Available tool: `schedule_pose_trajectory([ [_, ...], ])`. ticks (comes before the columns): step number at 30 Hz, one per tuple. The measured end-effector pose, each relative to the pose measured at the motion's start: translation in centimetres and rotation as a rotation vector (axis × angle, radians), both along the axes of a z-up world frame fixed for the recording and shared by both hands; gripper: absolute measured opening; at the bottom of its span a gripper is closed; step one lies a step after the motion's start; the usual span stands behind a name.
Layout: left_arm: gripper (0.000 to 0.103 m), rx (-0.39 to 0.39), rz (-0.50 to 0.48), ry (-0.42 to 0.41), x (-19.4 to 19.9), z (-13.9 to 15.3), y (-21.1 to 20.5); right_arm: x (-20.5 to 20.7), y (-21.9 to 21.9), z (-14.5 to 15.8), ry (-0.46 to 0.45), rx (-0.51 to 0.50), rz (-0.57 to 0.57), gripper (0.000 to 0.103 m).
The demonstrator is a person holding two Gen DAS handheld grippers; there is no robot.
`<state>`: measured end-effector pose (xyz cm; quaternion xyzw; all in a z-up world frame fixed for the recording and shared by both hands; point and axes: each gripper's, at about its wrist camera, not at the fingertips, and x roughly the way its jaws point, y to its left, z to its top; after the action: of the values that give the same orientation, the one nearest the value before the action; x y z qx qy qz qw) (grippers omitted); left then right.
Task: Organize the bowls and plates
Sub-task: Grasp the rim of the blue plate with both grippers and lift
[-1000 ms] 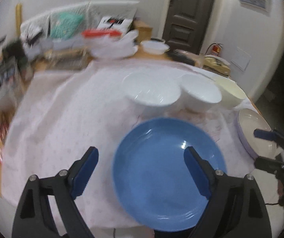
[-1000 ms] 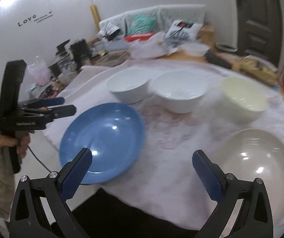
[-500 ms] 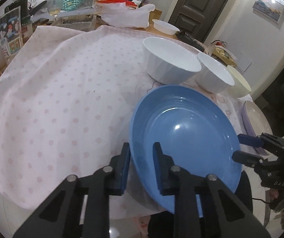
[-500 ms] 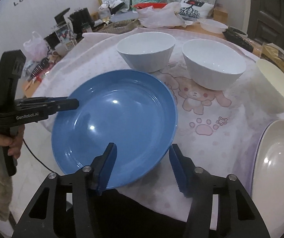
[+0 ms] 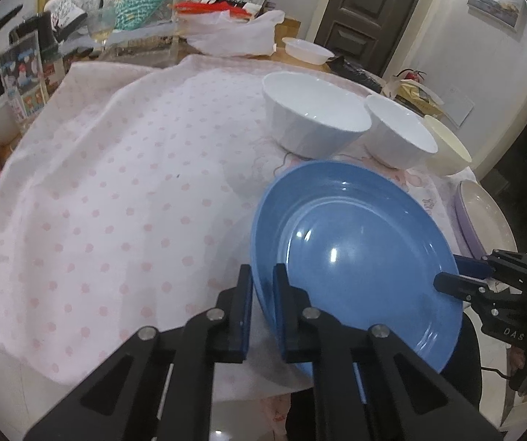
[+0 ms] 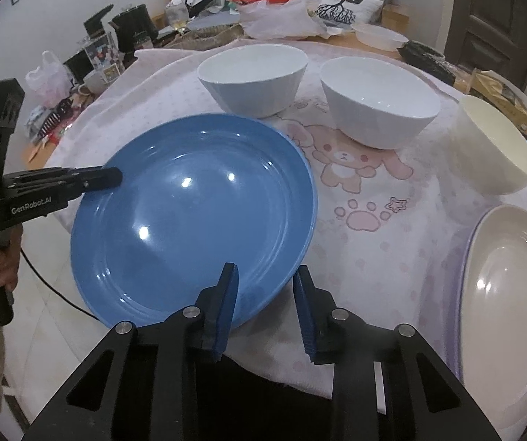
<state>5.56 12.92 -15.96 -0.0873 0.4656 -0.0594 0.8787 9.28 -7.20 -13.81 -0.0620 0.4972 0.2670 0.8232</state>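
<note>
Just behind blue plate [image 6: 193,220]: two white bowls [image 6: 252,77]; cream bowl [image 6: 491,147]

Both views: even indoor light from overhead, moderately bright. You see small white glints on the blue plate [image 6: 193,220] and on the pale plate [image 6: 506,294] at right, marking ceiling lamps above. Soft shadow lies beneath the blue plate [image 5: 355,257] on the bench cloth [image 5: 116,202]. Focus is sharp from the near tool arms to the white bowls [image 6: 252,73]; slight softness appears in far clutter. Fisheye curvature bends straight lines toward the rim, and a black vignette rings each frame
</note>
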Motion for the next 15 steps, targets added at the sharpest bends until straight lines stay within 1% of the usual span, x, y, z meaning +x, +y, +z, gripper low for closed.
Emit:
schedule_pose_trajectory([
  [8, 0.009, 0.017, -0.014, -0.037, -0.1, 2.6, -1.4, -0.1, -2.2, 1.4, -0.024, 0.049, -0.034, 0.025],
  [15, 0.009, 0.037, -0.043, -0.057, 0.4, 4.3, -4.0, -0.5, -4.9, 2.7, -0.055, 0.075, -0.068, 0.025],
])
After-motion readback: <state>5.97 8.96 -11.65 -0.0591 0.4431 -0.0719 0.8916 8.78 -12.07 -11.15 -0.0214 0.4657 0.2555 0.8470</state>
